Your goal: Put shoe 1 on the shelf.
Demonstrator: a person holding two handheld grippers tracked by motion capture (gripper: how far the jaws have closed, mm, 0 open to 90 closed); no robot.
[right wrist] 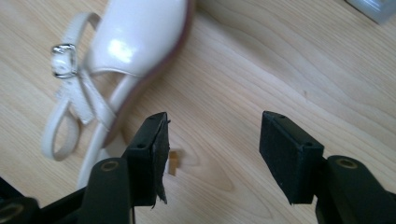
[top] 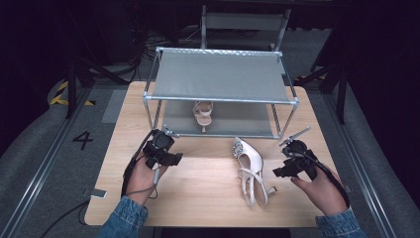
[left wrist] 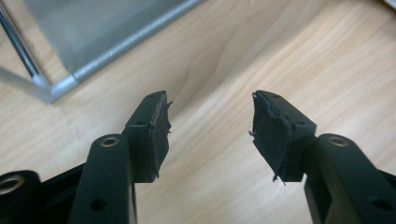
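Note:
A pale pink strappy high-heeled shoe lies on its side on the wooden table, toe toward the rack; the right gripper view has its heel end and buckle strap up close. A matching shoe stands on the lower shelf of the metal rack. My left gripper hovers left of the lying shoe, jaws open over bare wood. To the right of that shoe my right gripper is open too, with nothing between its pads.
The two-tier rack with grey fabric shelves stands at the table's far half; its lower front corner lies just ahead of my left gripper. A grey chair stands behind the rack. The table's front edge is near my forearms.

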